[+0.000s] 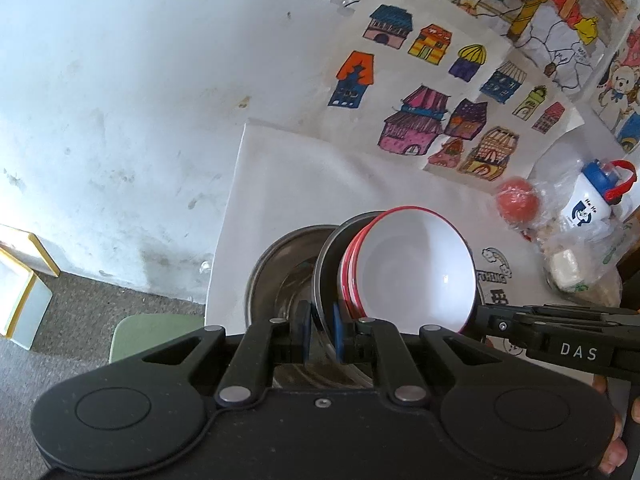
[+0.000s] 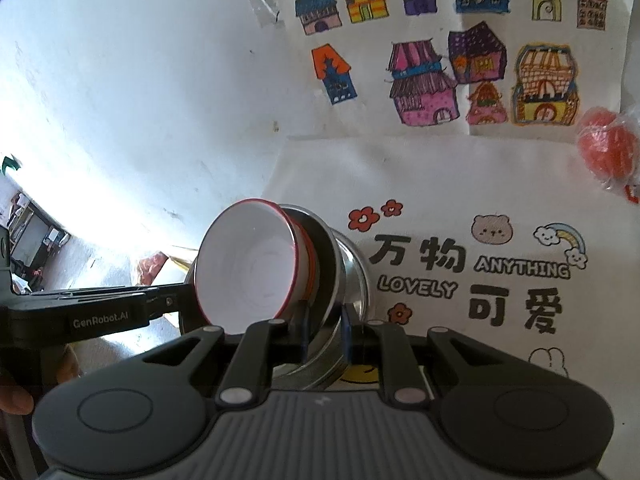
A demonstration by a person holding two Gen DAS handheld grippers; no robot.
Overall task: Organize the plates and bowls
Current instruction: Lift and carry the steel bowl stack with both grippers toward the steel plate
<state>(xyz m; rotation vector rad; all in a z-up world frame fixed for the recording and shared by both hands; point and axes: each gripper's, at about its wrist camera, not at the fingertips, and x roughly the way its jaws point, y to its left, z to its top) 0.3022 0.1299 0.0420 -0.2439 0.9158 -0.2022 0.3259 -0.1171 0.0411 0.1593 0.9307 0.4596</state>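
A stack of dishes is held tilted above the table: white red-rimmed bowls [image 1: 416, 272] nest in a dark-rimmed steel bowl [image 1: 326, 264]. A second steel bowl [image 1: 280, 268] lies behind it. My left gripper [image 1: 321, 330] is shut on the steel bowl's rim. In the right wrist view the white bowl [image 2: 248, 268] sits in the steel bowl [image 2: 328, 252], and my right gripper [image 2: 326, 330] is shut on the opposite rim. Each gripper shows in the other's view.
The table has a white cloth [image 2: 460, 184] with cartoon prints. A red ball [image 1: 517, 199] in plastic, a white bottle [image 1: 588, 200] and bagged items lie at its right. Children's drawings [image 2: 440, 52] hang on the wall. A green stool [image 1: 148, 336] stands left.
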